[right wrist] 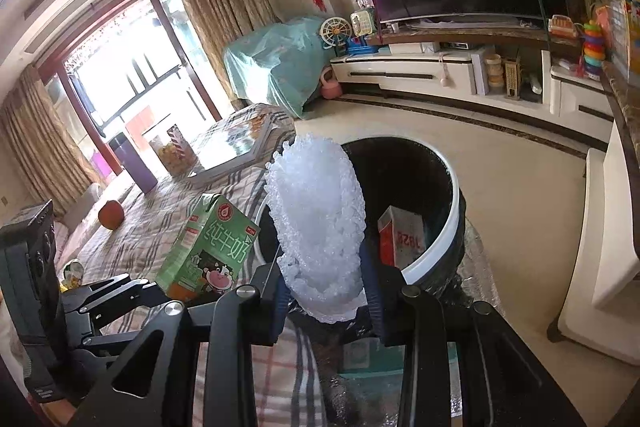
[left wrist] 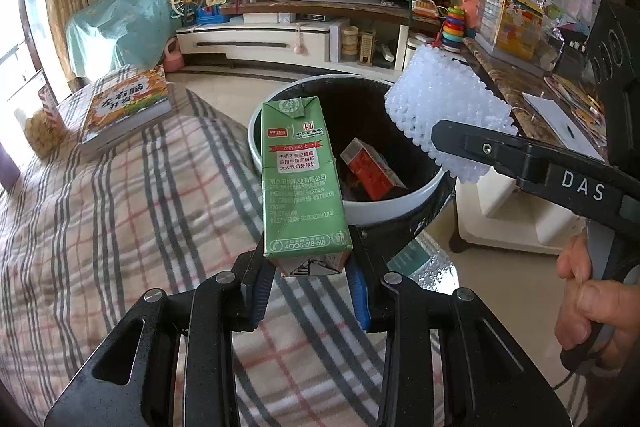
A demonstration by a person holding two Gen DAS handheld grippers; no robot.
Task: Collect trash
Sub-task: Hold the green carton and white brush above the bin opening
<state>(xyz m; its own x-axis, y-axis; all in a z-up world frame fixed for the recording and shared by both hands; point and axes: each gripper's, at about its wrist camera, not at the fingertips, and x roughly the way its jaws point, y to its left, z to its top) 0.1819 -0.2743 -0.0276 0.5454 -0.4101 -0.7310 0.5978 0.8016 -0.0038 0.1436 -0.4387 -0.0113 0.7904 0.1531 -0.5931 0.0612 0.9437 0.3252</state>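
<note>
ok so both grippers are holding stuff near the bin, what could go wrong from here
1. The left gripper pinches the green milk carton only at its bottom end; in the right wrist view it hangs over the plaid cloth, short of the bin's rim, so releasing now may miss.
2. The white foam net in the right gripper is light and springy; it could catch on the pads or bounce off the rim.
3. Both grippers converge on one opening and may collide.

Right hand-held gripper [right wrist: 326, 301] clamping white foam netting [right wrist: 316, 223], trash bin [right wrist: 450, 227] just beyond, green milk carton [right wrist: 208, 247] left
</note>
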